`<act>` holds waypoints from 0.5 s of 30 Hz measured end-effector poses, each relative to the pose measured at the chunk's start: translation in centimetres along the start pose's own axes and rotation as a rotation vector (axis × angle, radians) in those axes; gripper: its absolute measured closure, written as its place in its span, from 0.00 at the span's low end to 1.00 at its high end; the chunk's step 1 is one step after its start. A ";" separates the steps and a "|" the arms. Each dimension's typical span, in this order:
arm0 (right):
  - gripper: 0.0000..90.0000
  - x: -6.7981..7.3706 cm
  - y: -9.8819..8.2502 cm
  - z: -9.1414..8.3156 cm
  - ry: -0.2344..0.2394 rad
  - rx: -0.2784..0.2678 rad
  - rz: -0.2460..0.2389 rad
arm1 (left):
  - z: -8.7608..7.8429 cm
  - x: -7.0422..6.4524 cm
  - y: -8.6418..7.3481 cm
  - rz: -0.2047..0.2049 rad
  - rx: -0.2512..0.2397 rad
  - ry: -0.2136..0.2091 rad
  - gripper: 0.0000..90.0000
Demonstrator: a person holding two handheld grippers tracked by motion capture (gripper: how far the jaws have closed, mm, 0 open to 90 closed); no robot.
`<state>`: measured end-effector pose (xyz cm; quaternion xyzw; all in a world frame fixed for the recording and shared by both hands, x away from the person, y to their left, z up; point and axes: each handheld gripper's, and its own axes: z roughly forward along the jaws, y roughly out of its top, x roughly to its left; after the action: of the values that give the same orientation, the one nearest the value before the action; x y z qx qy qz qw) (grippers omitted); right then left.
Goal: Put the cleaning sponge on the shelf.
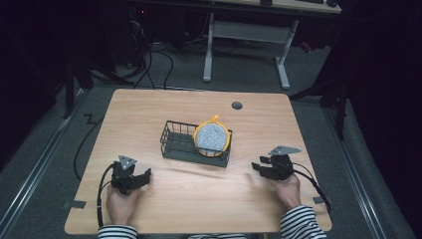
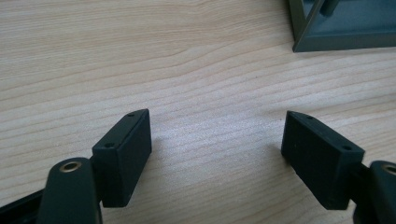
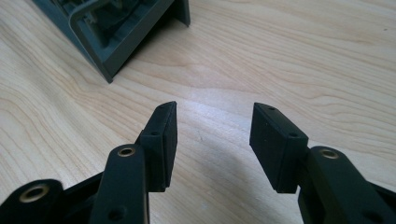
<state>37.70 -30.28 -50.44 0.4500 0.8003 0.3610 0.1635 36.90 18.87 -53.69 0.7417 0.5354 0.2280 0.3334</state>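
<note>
Jaws spread on both sides, nothing between either pair. Your left gripper (image 1: 130, 178) rests low over the near left of the wooden surface (image 1: 199, 199); your right gripper (image 1: 272, 168) sits at the near right, angled in toward the middle.

Between them, a little farther off, stands the dark wire basket (image 1: 177, 144), and leaning in its right end is the round grey disc with the yellow rim (image 1: 212, 138) — a sieve or a lid, hard to say from here. It stands tilted on edge, its top poking above the basket wall.

Judging by looks, the disc should be light and fairly stiff, the yellow rim (image 1: 228, 139) likely smooth and a bit slippery. Your best hold is probably that exposed upper rim, pinched across its thickness, then lifted straight up so it doesn't snag the wires.

The basket looks rigid and light too, so it may skate; its near corner shows in the right gripper view (image 3: 100, 56).
</note>
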 end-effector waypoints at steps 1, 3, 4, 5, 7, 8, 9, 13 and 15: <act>0.57 0.1 -0.1 0.2 0.002 0.004 -0.001 | 0.0 0.0 0.0 0.000 0.000 0.000 0.28; 0.57 0.3 -0.2 0.6 -0.005 0.009 -0.010 | 0.0 0.0 0.0 0.000 0.000 0.000 0.28; 0.57 0.4 -0.3 0.7 -0.006 0.008 -0.013 | 0.0 0.0 0.0 0.000 0.000 0.000 0.28; 0.57 0.4 -0.4 0.9 -0.004 0.011 -0.013 | 0.0 0.0 0.0 0.002 0.000 0.000 0.28; 0.57 0.5 -0.5 1.2 -0.002 0.007 -0.010 | 0.0 0.0 0.0 0.000 0.000 0.000 0.28; 0.57 0.5 -0.5 1.3 -0.002 0.005 -0.014 | 0.0 0.0 0.0 0.002 0.000 0.000 0.28; 0.56 0.6 -0.5 1.4 -0.001 0.008 -0.011 | 0.0 0.0 0.0 0.002 0.000 0.000 0.28; 0.53 0.8 -0.8 1.9 -0.010 0.025 -0.014 | 0.0 0.0 0.0 0.002 0.000 0.000 0.28; 0.52 1.1 -1.2 2.1 -0.024 0.027 -0.033 | 0.0 0.0 0.0 0.003 0.000 -0.001 0.28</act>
<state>37.67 -28.86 -52.66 0.4433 0.8103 0.3419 0.1732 36.90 18.86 -53.69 0.7428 0.5340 0.2283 0.3331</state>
